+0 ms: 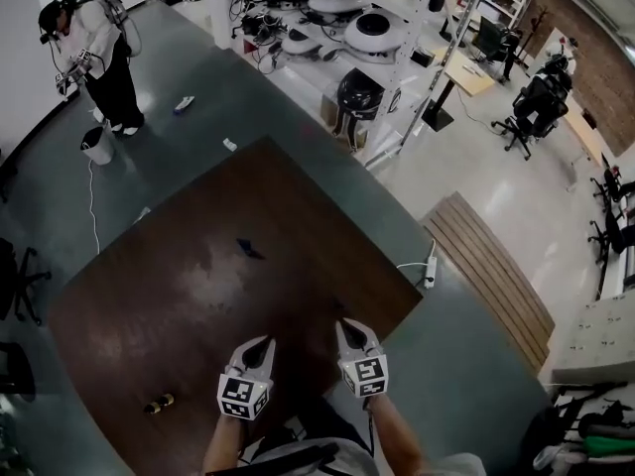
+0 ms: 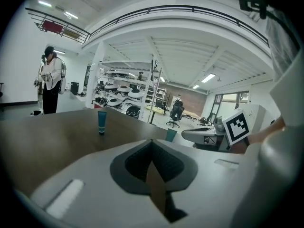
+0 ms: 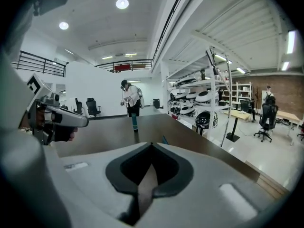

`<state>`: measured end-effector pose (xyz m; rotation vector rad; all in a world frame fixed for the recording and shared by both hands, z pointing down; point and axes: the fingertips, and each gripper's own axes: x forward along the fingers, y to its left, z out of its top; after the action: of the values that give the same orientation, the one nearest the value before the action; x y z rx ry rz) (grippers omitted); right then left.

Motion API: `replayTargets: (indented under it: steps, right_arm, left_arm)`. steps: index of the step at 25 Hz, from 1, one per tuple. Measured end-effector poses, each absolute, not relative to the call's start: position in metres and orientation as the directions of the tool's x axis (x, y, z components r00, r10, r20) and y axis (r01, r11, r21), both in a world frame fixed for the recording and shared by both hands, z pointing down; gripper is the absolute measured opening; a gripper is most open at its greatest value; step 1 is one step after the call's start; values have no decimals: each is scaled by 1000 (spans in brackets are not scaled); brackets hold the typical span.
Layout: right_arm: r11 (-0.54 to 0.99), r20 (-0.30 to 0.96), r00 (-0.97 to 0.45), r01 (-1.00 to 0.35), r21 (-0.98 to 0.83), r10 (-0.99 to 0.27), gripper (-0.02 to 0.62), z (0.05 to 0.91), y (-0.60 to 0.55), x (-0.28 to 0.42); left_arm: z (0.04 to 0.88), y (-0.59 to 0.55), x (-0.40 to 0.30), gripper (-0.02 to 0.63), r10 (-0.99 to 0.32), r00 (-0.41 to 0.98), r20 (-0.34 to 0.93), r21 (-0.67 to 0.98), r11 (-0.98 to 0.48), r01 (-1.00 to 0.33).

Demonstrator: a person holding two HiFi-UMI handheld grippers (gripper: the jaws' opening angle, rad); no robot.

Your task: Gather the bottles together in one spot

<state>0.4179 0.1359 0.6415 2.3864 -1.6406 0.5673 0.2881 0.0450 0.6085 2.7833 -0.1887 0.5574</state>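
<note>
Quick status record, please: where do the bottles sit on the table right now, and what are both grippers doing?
table: dark brown top
teal bottle: upright near the table's middle, ahead of both grippers
small brown bottle: apparently lying on its side near the table's near-left edge, well apart from the teal bottle
left gripper: jaws together, nothing between them
right gripper: jaws together, nothing between them
gathering: not yet done

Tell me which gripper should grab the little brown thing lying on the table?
Left, probably. The brown thing lies nearer the left gripper; the right gripper sits farther. Both are shut, empty.
</note>
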Motion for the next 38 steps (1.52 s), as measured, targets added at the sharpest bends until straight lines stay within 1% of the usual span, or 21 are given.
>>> replayTargets:
  steps: [6, 15, 16, 17, 18, 19, 22, 24, 30, 31, 32, 34, 37, 38]
  right_arm:
    - [-372, 428, 302, -924, -88, -852, 2, 655, 129, 429]
    - [-378, 435, 295, -918, -116, -851, 6, 668, 131, 433]
    - [-379, 436, 293, -917, -122, -851, 80, 671, 131, 434]
    - [-378, 438, 291, -918, -124, -851, 130, 673, 131, 434]
    - [-376, 440, 289, -919, -122, -850, 142, 675, 130, 435]
    - [-374, 443, 288, -920, -117, -849, 183, 677, 129, 436]
    - [-371, 446, 294, -924, -94, -845, 271, 681, 122, 440]
    - [-369, 442, 297, -926, -86, -847, 296, 682, 118, 442]
    - [-355, 458, 280, -931, -85, -844, 297, 684, 111, 445]
    - [-355, 462, 280, -931, -83, -842, 289, 685, 111, 445]
    - [-356, 463, 284, -931, -76, -840, 276, 686, 111, 446]
    - [-360, 467, 293, -931, -57, -834, 220, 690, 112, 448]
    - [-363, 475, 300, -931, -43, -827, 153, 693, 113, 449]
    - [-365, 475, 304, -930, -41, -826, 149, 693, 113, 450]
  left_arm:
    - [623, 43, 299, 0, -55, 904, 424, 273, -944, -186]
    - [631, 41, 307, 1, -46, 898, 437, 276, -944, -182]
    - [632, 41, 307, 1, -46, 898, 438, 277, -943, -184]
    - [632, 42, 306, 0, -46, 897, 439, 279, -942, -185]
    - [633, 42, 304, 1, -47, 897, 440, 280, -941, -187]
    - [634, 42, 303, 1, -48, 896, 441, 281, -941, -189]
    - [637, 41, 302, 2, -50, 892, 449, 282, -940, -195]
    - [637, 40, 302, 0, -49, 891, 452, 283, -939, -195]
    - [637, 37, 306, 0, -48, 890, 454, 282, -939, -195]
    - [638, 36, 307, 0, -49, 889, 454, 283, -939, -196]
    - [638, 35, 307, 0, -49, 889, 455, 284, -938, -197]
    - [640, 35, 307, 1, -49, 888, 458, 286, -937, -199]
    - [642, 34, 307, 0, -51, 887, 460, 288, -936, -203]
    - [643, 33, 307, 0, -52, 887, 459, 288, -936, -204]
